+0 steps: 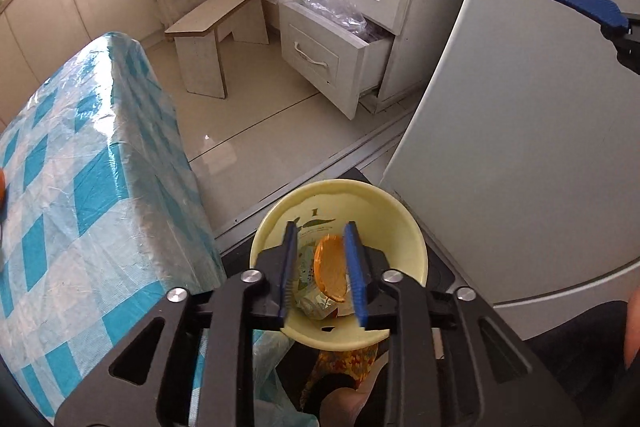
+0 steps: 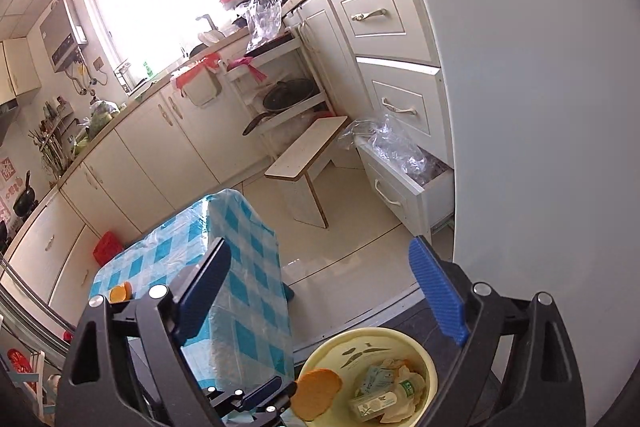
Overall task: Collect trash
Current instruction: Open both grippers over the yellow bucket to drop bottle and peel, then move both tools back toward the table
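A pale yellow bin (image 1: 400,223) (image 2: 428,359) stands on the floor between the table and a white fridge, with crumpled cartons and paper (image 2: 384,391) inside. My left gripper (image 1: 320,227) (image 2: 276,393) hangs over it, pointing down. An orange peel (image 1: 330,267) (image 2: 316,393) stands on edge between its fingers, close to the right one with a gap on the left, so the pads do not press on it. My right gripper (image 2: 320,247) is higher, wide open and empty; one of its fingers (image 1: 580,3) shows in the left wrist view. More orange peel (image 2: 120,293) lies on the table.
The table with the blue-checked cloth (image 1: 80,187) (image 2: 240,307) is left of the bin, and the white fridge door (image 1: 520,147) is right of it. Beyond on the tiled floor stand a low wooden stool (image 1: 216,23) and an open drawer stuffed with plastic bags (image 1: 332,55).
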`<state>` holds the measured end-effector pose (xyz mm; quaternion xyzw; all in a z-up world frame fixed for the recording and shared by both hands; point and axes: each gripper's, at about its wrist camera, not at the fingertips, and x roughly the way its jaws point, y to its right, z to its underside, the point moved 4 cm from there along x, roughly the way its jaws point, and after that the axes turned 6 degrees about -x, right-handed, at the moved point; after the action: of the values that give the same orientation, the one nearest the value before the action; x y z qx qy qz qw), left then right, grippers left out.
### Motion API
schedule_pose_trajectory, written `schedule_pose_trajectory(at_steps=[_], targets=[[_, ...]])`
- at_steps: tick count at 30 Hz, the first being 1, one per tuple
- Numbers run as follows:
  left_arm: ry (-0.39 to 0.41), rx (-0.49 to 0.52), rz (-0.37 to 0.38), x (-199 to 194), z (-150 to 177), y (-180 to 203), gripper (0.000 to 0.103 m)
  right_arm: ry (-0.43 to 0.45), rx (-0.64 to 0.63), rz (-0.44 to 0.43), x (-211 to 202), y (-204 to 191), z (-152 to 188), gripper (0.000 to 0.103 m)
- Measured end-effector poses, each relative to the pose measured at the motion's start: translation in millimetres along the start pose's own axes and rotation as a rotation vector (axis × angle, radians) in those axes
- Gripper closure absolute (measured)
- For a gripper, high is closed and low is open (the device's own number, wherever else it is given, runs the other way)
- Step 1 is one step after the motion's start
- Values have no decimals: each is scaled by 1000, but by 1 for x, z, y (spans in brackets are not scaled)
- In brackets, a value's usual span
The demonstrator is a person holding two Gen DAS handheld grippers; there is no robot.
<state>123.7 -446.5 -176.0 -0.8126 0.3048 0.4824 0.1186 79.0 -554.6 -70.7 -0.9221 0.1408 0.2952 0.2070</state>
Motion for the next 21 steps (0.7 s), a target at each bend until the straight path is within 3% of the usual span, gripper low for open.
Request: schedule_pose_trajectory(at_steps=[2,9,16,21], targets=[[22,0,-7,-8,-1,-1,62,3,-3,3,-1,-1,0,16],[67,-54,-12,-43,-3,-21,54,36,-26,20,-11,-6,1,16],[168,-160,-97,-109,7,-69,31,124,-72,49,-34,-18,0,13],[238,-221,-173,-156,20,-104,23,204,-112,38,-62,-36,11,10]])
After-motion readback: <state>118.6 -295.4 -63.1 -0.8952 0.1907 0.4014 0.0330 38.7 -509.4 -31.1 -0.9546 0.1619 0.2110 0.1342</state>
